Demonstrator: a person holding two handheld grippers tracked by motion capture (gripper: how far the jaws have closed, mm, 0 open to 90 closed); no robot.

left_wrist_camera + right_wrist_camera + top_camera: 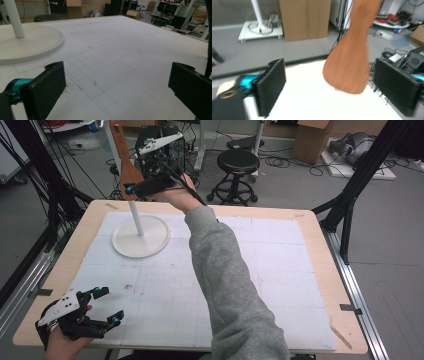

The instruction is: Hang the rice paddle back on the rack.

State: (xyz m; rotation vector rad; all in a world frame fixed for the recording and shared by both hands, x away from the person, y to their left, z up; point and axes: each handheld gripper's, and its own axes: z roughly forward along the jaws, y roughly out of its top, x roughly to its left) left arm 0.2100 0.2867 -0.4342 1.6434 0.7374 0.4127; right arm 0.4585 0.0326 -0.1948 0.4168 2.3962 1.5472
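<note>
While the right gripper (pixel 131 190) sits w/ jaws wide, the spatula (pixel 352 53) hangs between its fingers (pixel 272 85), not pinched afaict, long axis roughly upright above the stand (pixel 140 236). Left gripper (pixel 107 306) wide open too, empty, well apart, so right's nearer.

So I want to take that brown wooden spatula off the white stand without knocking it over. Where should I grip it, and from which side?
Probably the wide flat blade of the brown wooden spatula, which hangs beside the white stand. Come in level from the table side with the right gripper, one pad on each broad face. Its open jaws already flank the blade; the thin board suits that pinch.
</note>
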